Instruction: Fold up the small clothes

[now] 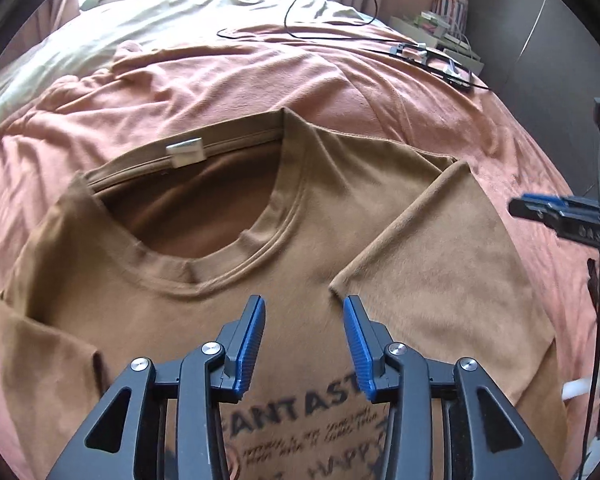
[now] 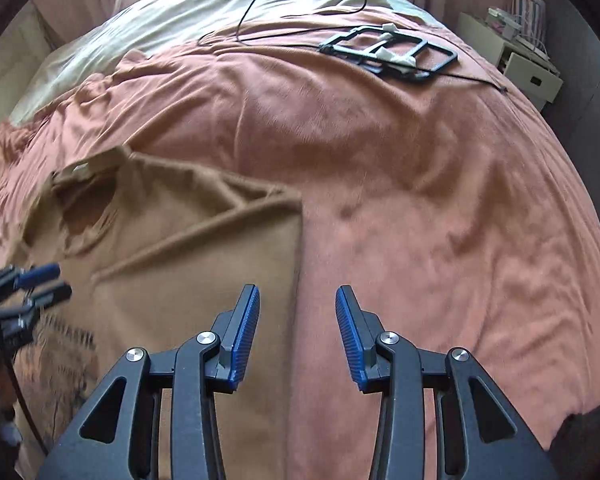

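Now both tools, left tool and right tool, are hovering apart and empty above the brown T-shirt lying mid-bed; next, grip the unfolded sleeve's edge squarely, keeping the fold straight.

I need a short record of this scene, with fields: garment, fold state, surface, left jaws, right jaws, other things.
garment: brown T-shirt, printed front up
fold state: one sleeve side folded in over the front
surface: pink blanket on a bed
left gripper: jaws open, nothing between
right gripper: jaws open, nothing between
other things: black frame, black cable
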`<state>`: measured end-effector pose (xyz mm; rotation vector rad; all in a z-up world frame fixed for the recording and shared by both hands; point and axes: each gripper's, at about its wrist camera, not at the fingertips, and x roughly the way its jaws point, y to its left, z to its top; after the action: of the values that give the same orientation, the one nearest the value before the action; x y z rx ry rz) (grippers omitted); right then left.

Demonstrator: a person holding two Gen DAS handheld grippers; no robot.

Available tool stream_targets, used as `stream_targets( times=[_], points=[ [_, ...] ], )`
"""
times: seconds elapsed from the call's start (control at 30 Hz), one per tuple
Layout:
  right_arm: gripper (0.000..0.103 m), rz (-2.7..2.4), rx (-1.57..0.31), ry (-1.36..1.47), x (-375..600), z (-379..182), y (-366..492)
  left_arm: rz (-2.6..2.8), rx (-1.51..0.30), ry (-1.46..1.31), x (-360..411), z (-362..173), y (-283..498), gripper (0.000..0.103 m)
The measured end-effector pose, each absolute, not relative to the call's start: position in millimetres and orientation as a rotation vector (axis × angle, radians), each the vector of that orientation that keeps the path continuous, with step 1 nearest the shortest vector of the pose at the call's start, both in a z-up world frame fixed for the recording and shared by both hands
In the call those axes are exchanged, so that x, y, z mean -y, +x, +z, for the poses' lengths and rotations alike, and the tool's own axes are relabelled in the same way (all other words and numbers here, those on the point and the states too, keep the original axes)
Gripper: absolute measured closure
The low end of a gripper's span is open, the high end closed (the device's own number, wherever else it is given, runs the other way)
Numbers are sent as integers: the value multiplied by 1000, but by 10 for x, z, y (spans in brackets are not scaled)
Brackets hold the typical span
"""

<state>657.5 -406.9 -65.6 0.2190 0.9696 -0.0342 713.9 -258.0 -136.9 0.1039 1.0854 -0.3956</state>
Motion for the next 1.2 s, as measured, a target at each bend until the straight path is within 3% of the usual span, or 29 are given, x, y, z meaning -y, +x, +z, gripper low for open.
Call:
stream_targets(
  times=[0.17,0.33,0.4,0.47,0.6,0.63,1.2],
  points=[
    [66,-27,-967,250,4113,-513,6255,-373,-1082,104,2457,-1180,6989,53],
    [66,-54,-947,240,4121,-165,5800,-359,-1031,92,2227,-859,6714,28],
    [55,-57,-939,239,4079,-33,5602,-349,-1017,88,2114,-714,6570,26],
    [29,-64,-920,234,4041,96,5401,-342,-1003,88,2025,-588,6440,23],
    [10,-55,-875,243,3922,367,4954,-324,-963,100,1848,-323,6164,4],
    [0,-53,-868,247,3901,407,4876,-327,-950,97,1807,-249,6091,3],
    [0,-26,-765,248,3560,997,3568,-247,-793,37,862,792,4864,3]
  ],
)
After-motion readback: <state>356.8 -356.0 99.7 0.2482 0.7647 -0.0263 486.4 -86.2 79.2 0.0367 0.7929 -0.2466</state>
